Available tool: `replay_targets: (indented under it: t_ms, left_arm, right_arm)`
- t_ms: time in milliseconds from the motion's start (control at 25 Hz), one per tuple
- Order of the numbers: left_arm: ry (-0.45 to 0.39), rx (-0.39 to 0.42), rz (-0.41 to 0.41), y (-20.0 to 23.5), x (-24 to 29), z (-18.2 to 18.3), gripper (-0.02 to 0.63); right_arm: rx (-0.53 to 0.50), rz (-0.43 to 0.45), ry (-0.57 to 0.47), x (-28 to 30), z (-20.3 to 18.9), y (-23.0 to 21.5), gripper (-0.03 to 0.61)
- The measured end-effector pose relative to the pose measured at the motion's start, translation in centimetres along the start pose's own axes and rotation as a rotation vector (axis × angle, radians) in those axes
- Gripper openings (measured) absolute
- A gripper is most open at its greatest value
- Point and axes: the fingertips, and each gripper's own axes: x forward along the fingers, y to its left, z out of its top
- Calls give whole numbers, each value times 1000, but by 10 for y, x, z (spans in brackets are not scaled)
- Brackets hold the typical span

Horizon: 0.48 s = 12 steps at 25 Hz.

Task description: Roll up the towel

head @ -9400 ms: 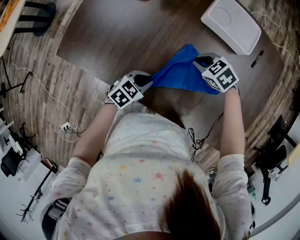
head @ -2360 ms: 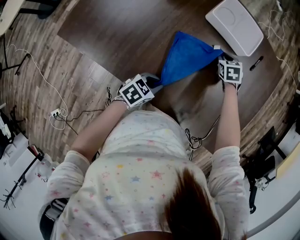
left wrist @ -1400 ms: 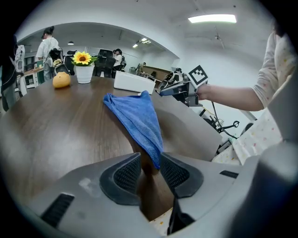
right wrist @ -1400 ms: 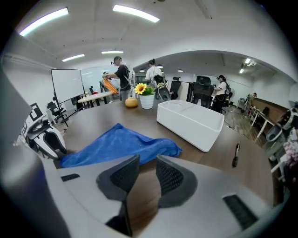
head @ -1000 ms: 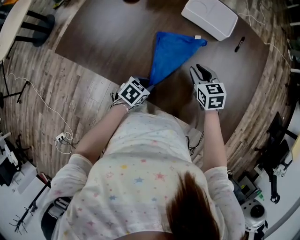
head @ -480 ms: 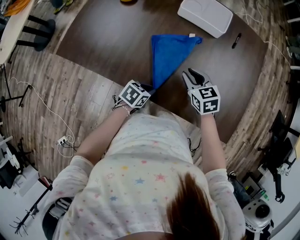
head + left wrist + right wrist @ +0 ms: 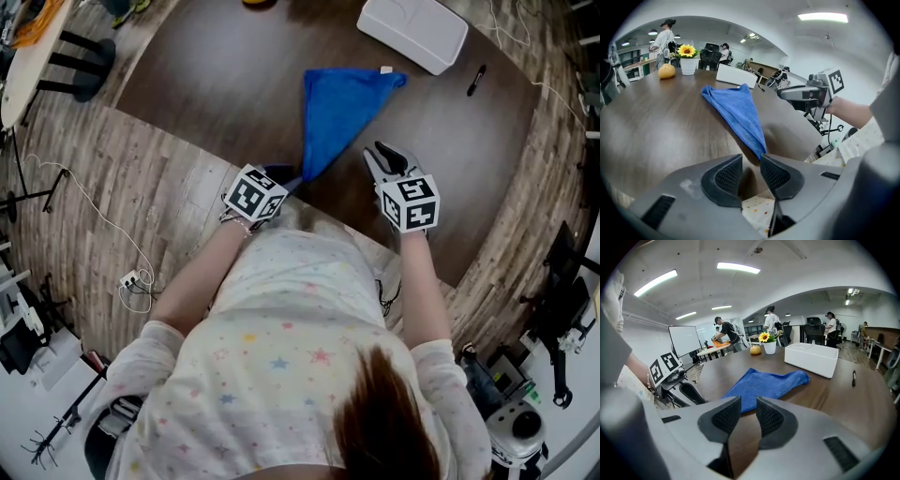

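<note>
Towel (image 7: 336,108), blue and folded into a long tapering shape, lies flat on the dark wooden desk (image 7: 216,75), its wide end toward the white box (image 7: 412,30) and its narrow tip toward the person at the desk's near edge. The left hand-held gripper (image 7: 751,159) sits right at that narrow tip; its jaws have just been opening and stand a little apart, with the towel's point just ahead of the pads (image 7: 774,174) and not pinched between them. The right hand-held gripper (image 7: 747,401) is just beside the towel's narrow half, on the side nearer the black pen (image 7: 478,80), jaws slightly parted with only bare desk showing in the gap. Beyond the towel's wide end stand a potted sunflower (image 7: 688,65) and an orange fruit (image 7: 666,71).
</note>
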Motion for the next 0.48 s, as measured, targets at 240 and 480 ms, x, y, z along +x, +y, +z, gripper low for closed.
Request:
replay_targets:
  t_ms: [240,480]
  left_arm:
    - [-120,98,9,22,-23,29,98]
    - [-178,199,-54,30,-33,63,98]
  right_arm:
    - [25,5,-3,13,6,16,100]
    - [103,52,-5,16,6,37,100]
